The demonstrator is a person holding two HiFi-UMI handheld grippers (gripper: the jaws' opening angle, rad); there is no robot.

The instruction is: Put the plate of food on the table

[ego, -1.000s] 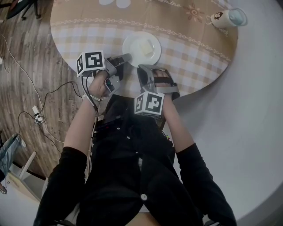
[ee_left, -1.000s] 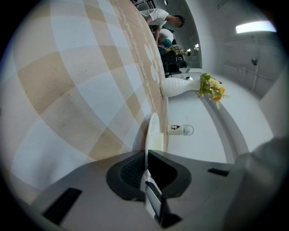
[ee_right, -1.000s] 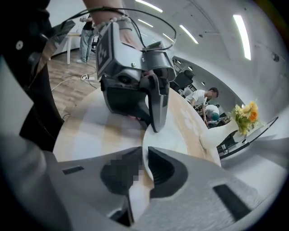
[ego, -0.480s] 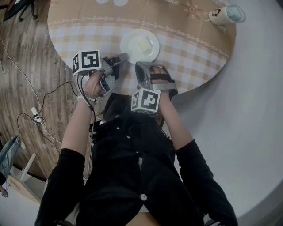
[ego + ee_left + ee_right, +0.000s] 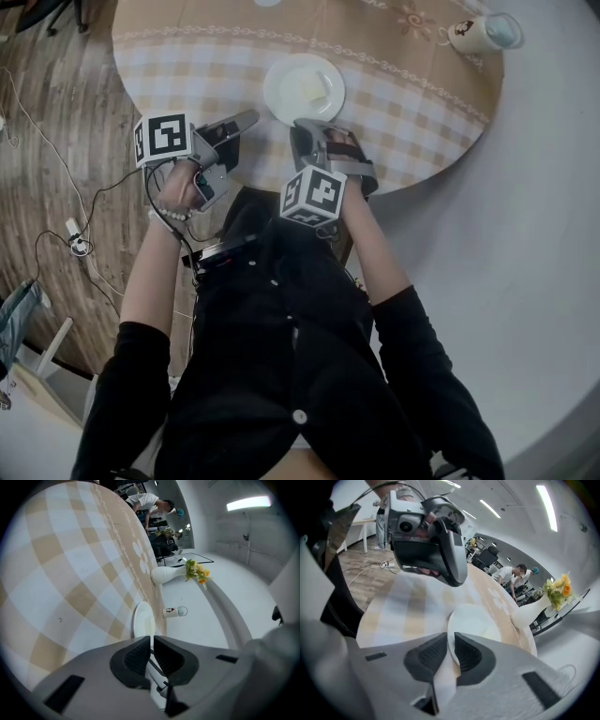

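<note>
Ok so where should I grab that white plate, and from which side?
Its thin near rim, from the table's near edge, one jaw over the lip and one under: the plate lies flat, food in the middle. The right gripper pinches it there.

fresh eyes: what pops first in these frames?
The white plate with a pale piece of food lies on the round checked table, its near rim pinched by the right tool. The left tool hangs shut and empty just left of the plate. A mug stands at the table's far right edge.
</note>
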